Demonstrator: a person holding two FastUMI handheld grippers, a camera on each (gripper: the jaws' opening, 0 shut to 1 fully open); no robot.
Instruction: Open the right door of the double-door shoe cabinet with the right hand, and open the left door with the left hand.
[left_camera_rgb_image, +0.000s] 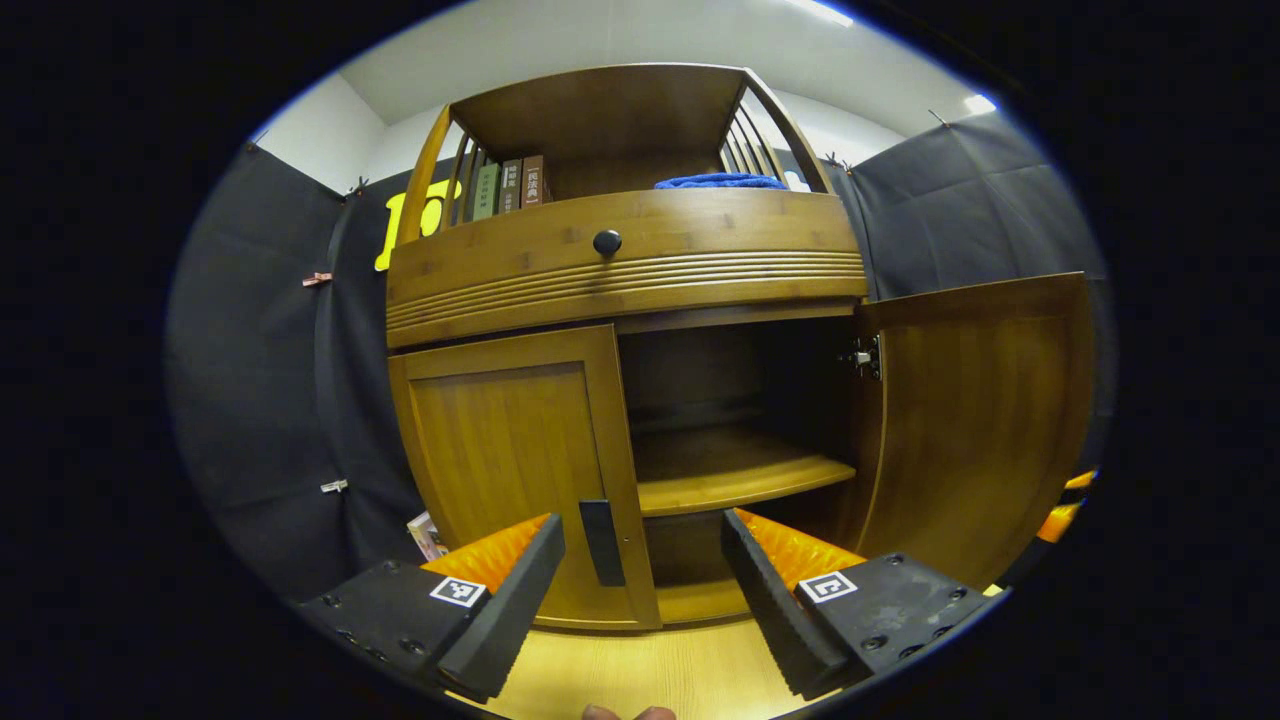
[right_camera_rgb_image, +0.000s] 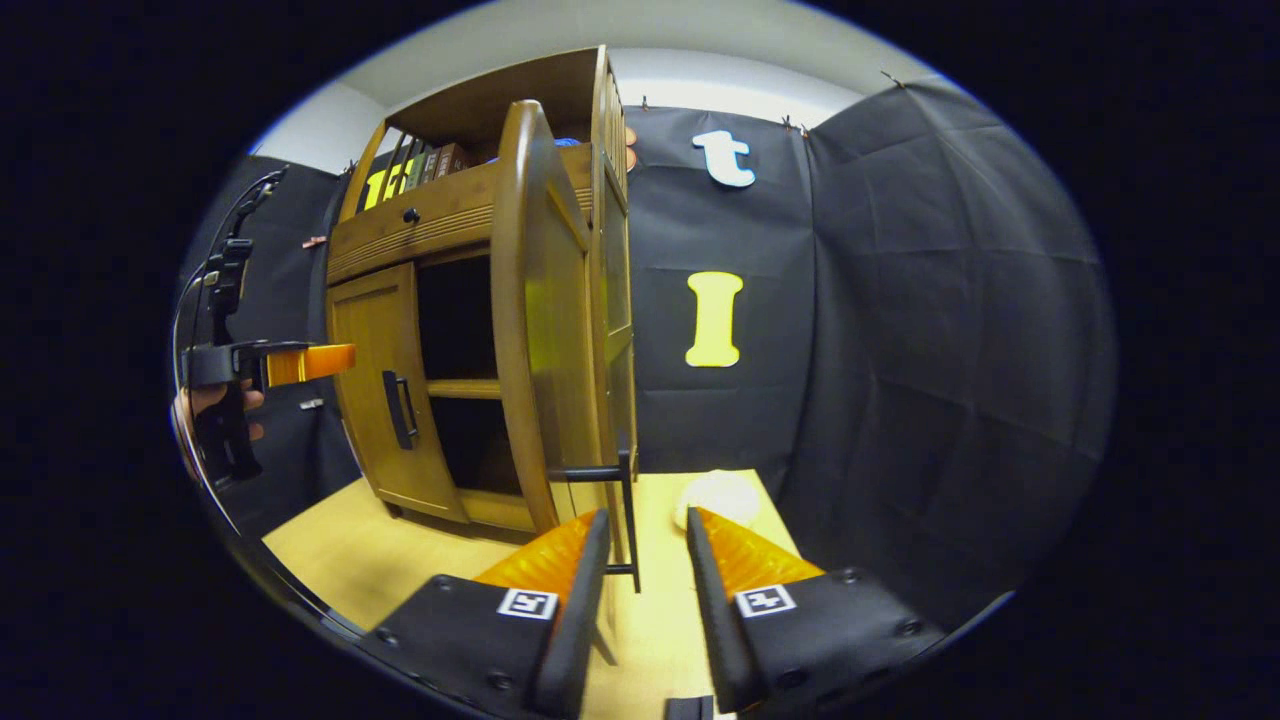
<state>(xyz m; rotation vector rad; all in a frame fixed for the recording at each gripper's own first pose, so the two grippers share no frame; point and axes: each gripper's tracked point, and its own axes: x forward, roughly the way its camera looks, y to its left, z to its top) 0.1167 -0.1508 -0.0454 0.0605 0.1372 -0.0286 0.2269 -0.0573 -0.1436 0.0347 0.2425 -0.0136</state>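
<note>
Your shoe cabinet stands upright on the pale wood floor against the black cloth wall, its front facing your left gripper. The right door is swung wide open on its hinges; in the right gripper view you see it nearly edge-on, its long axis vertical, its outer face turned toward the booth's side wall. Its handle, a dark vertical bar, sits just ahead of your right gripper, between the released fingers, and I cannot tell whether either finger touches it. The left door is closed, flush with the cabinet front, its dark handle upright near the inner edge. Your left gripper hangs in front of that handle with its fingers spread apart, gripping nothing. Inside the open half, a shelf runs level. Above the doors is a drawer with a round knob, and on top stand books and a blue cloth.
</note>
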